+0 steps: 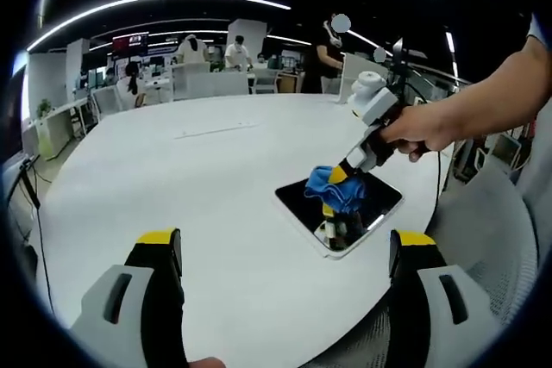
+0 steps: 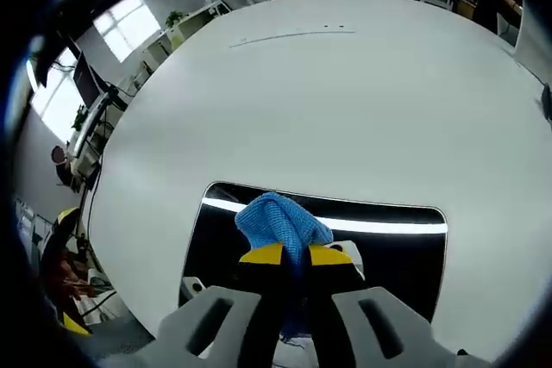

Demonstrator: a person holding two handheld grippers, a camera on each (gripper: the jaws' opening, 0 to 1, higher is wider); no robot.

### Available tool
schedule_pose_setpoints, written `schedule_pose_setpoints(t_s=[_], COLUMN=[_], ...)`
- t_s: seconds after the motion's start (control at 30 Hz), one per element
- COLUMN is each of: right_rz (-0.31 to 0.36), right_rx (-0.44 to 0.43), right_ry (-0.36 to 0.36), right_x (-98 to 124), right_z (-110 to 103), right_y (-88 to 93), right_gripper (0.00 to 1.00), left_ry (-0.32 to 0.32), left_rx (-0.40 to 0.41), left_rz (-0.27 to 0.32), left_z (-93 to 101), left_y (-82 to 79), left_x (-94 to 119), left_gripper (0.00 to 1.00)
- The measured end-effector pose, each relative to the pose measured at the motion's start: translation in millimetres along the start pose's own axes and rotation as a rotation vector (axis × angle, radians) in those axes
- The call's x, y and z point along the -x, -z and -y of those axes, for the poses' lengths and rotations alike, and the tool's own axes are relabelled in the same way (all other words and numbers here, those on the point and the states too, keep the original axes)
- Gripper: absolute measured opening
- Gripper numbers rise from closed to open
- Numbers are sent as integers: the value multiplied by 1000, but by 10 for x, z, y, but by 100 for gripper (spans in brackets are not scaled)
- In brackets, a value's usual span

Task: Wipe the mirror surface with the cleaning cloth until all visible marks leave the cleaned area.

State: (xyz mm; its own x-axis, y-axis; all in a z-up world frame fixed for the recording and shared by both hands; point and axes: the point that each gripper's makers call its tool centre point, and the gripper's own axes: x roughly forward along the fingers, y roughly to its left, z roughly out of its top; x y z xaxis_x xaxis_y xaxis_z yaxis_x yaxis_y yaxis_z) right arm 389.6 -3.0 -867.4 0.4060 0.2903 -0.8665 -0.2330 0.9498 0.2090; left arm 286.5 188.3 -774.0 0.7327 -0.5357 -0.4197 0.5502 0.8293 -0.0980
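Left gripper view: the left gripper (image 1: 287, 252) rises from the lower edge with its grey, yellow-tipped jaws spread wide and nothing between them, above a smooth white round table (image 1: 172, 178). Beyond it, toward the table's right edge, a dark, glossy rectangular mirror (image 1: 379, 200) with rounded corners lies flat. A hand (image 1: 423, 131) reaching in from the right holds the right gripper (image 1: 338, 174), tilted down onto the mirror with a crumpled blue cloth (image 1: 332, 187) at its tip. Right gripper view: the right gripper (image 2: 295, 256), its yellow-tipped jaws drawn close together, pinches the cloth (image 2: 280, 221), a bunched blue textile with a fine woven texture. The cloth rests on the mirror (image 2: 405, 256), whose black surface reflects a bright strip of ceiling light. Around the mirror lies the matte white table (image 2: 345, 101).
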Motion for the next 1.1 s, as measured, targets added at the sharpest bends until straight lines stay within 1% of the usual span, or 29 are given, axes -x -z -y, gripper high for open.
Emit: schedule_pose_setpoints(t_s=[0.1,0.3,0.43,0.67,0.77,1.1], right_rz=[2,0,-8,1,2,7], right_rx=[2,20,12,25,30,43], right_ry=[2,3,-9,3,4,-9], right_x=[-24,-59,-85,-116,-110,-65], right_z=[13,28,46,56,52,50], right_y=[-42,-124,-169,-242,-257,-239], right_gripper=[3,3,3,3,3,3], left_ry=[-1,-15,-17,-23,-21,-27], left_rx=[-2,3,5,12,19,25], left_rz=[10,4,10,18,9,12], left_z=[-11,-53,-63,-93,-93,-89], left_y=[-5,10,-14,-94,-92,-92], left_x=[19,28,28,-3,-11,-11], left_gripper=[99,99,99,99,99,99])
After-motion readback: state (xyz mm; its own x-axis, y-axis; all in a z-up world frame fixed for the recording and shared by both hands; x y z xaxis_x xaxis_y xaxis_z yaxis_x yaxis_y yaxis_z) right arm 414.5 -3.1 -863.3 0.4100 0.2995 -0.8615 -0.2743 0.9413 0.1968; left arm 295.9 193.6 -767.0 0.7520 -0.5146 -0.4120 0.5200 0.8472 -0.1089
